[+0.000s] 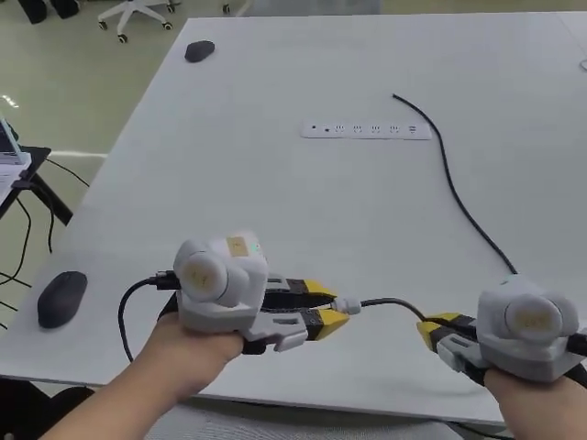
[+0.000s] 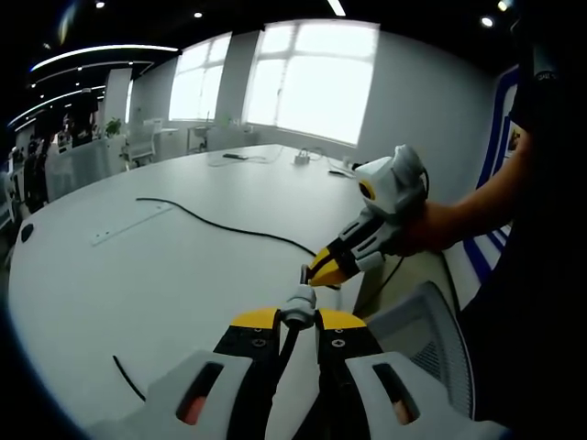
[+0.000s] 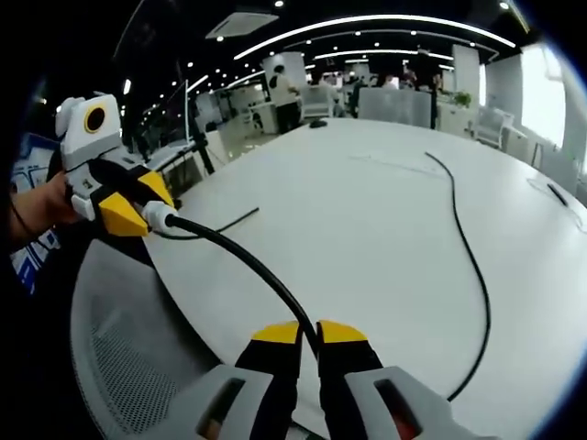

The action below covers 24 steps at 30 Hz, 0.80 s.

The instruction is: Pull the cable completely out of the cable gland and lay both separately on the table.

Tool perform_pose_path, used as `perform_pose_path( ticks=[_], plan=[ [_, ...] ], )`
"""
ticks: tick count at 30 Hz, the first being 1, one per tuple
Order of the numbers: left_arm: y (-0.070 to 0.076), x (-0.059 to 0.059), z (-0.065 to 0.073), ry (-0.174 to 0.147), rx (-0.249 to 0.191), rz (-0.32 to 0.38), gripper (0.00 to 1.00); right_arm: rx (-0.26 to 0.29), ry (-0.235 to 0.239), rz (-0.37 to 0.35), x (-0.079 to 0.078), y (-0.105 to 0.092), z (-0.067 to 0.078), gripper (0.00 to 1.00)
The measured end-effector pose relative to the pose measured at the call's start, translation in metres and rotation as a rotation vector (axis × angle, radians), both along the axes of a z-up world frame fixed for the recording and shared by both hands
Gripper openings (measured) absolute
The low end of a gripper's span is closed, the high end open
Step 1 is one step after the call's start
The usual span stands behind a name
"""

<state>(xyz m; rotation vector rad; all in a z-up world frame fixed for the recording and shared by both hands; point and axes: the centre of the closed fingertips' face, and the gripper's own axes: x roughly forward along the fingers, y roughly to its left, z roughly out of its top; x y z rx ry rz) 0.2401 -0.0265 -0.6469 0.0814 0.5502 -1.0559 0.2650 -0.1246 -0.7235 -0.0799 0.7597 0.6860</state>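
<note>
The white cable gland [image 1: 347,304] is pinched between the yellow jaw tips of the left gripper [image 1: 331,306] and held in the air over the near part of the white table [image 1: 275,202]. The black cable [image 1: 385,301] is seen running out of the gland in a short arc to the right gripper [image 1: 429,331], whose jaws are pressed together on it. Cable and gland are joined. Farther back, a power strip [image 1: 367,130] and a long black cord [image 1: 454,188] are laid on the table. A dark mouse [image 1: 61,298] is set near its left edge.
</note>
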Motion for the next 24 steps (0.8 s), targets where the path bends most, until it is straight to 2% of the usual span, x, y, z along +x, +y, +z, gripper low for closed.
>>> perform_pose_path(
  ticks=[2,7,11,12,14,18,20,24],
  plan=[
    [0.002,0.000,-0.001,0.000,0.002,0.005,0.15,0.005,-0.009,0.015,-0.002,0.001,0.002,0.02],
    [0.003,-0.001,-0.001,0.011,-0.002,0.014,0.15,-0.025,-0.053,0.060,-0.006,0.001,0.012,0.02],
    [0.005,0.000,-0.003,0.014,0.004,0.019,0.15,-0.102,-0.100,0.141,-0.012,0.000,0.018,0.03],
    [0.005,0.000,-0.003,0.015,0.003,0.019,0.15,-0.113,-0.117,0.173,-0.014,0.002,0.019,0.04],
    [0.006,0.000,-0.004,0.015,0.009,0.017,0.15,-0.106,-0.113,0.184,-0.018,0.005,0.023,0.12],
    [0.005,-0.002,-0.006,0.018,0.016,0.006,0.15,-0.124,-0.174,0.245,-0.021,0.016,0.040,0.15],
    [0.004,-0.003,-0.005,0.017,0.015,0.004,0.15,-0.116,-0.198,0.278,-0.022,0.027,0.051,0.17],
    [0.004,-0.004,-0.006,0.017,0.015,0.004,0.15,-0.143,-0.257,0.357,-0.023,0.047,0.065,0.16]
  ],
)
